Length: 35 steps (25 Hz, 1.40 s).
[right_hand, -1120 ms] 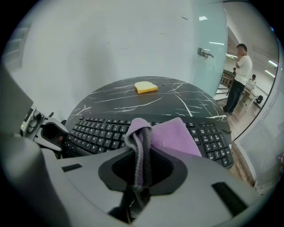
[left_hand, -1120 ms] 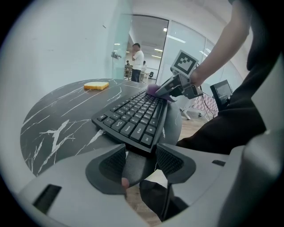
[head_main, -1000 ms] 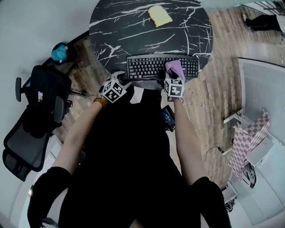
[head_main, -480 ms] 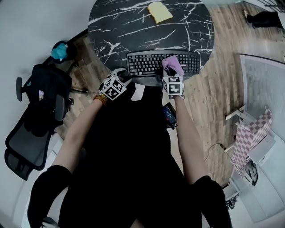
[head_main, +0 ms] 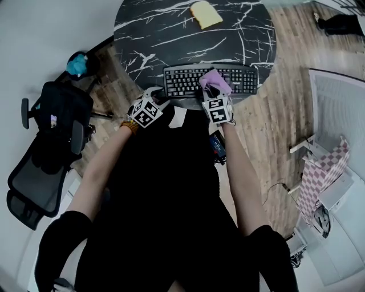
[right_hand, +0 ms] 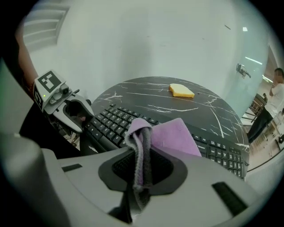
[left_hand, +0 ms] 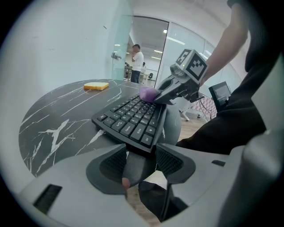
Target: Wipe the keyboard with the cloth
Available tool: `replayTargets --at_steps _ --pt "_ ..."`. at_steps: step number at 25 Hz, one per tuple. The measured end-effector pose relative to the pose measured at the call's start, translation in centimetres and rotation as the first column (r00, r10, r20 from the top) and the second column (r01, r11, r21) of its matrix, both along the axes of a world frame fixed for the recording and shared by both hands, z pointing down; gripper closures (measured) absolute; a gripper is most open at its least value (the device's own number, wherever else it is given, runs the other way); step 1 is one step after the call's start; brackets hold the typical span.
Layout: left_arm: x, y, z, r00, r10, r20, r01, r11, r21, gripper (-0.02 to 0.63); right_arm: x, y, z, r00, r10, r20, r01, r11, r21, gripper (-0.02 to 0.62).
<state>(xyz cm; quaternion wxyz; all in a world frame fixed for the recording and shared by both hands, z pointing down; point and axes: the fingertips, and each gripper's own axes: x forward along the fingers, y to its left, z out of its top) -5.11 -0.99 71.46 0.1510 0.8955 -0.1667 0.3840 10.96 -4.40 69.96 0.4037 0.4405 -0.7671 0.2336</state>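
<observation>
A black keyboard point(head_main: 182, 80) lies at the near edge of the round black marble table point(head_main: 148, 34). My right gripper point(head_main: 214, 94) is shut on a purple cloth point(head_main: 212, 78), which rests on the keys near the keyboard's middle. In the right gripper view the cloth point(right_hand: 173, 135) hangs folded between the jaws over the keyboard point(right_hand: 111, 122). My left gripper point(head_main: 158, 98) sits at the keyboard's left end. Its jaws point(left_hand: 140, 164) close on a dark edge just below the keyboard point(left_hand: 131, 117); whether that edge is keyboard or table rim is unclear.
A yellow sponge point(head_main: 205, 15) lies at the table's far side. A black office chair point(head_main: 45, 148) stands on the wood floor to the left, and a checked cushion point(head_main: 322, 177) to the right. A small screen device point(head_main: 215, 149) hangs at my waist. A person point(left_hand: 136, 63) stands far off.
My right gripper has slid the cloth leftward along the keyboard, from its right part to about the middle. The left gripper has stayed at the left end.
</observation>
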Motion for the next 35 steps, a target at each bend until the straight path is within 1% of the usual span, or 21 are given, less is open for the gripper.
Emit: replayTargets --at_steps 5,7,10,14,18,23,32,35 --pt "0.0 0.0 0.0 1.0 0.001 -0.006 -0.001 1.0 -0.003 0.394 -0.2 0.1 0.0 0.999 -0.031 -0.012 0.031 1.0 0.004 0.525" --pt "0.0 0.0 0.0 1.0 0.003 -0.006 -0.003 1.0 -0.004 0.396 -0.6 0.2 0.1 0.997 -0.077 -0.026 0.077 0.997 0.004 0.525" --pt "0.0 0.0 0.0 1.0 0.004 -0.007 -0.004 1.0 -0.004 0.396 -1.6 0.5 0.1 0.984 -0.17 -0.048 0.17 0.985 0.001 0.525" --pt "0.0 0.0 0.0 1.0 0.005 -0.008 -0.005 1.0 -0.005 0.396 -2.2 0.8 0.3 0.979 -0.196 -0.05 0.196 0.981 -0.001 0.525" --pt "0.0 0.0 -0.1 1.0 0.005 -0.008 -0.005 1.0 -0.006 0.397 -3.9 1.2 0.3 0.955 -0.289 -0.062 0.289 0.957 -0.002 0.525" --pt "0.0 0.0 0.0 1.0 0.006 -0.006 -0.006 1.0 -0.009 0.396 -6.3 1.6 0.2 0.931 -0.361 -0.061 0.362 0.932 0.009 0.525" --pt "-0.1 0.0 0.0 1.0 0.002 -0.003 -0.002 1.0 -0.01 0.397 -11.1 2.3 0.0 0.881 -0.472 -0.043 0.473 0.881 0.015 0.525" --pt "-0.1 0.0 0.1 1.0 0.002 -0.001 -0.002 1.0 -0.01 0.396 -12.2 2.3 0.0 0.871 -0.49 -0.037 0.491 0.871 0.016 0.525"
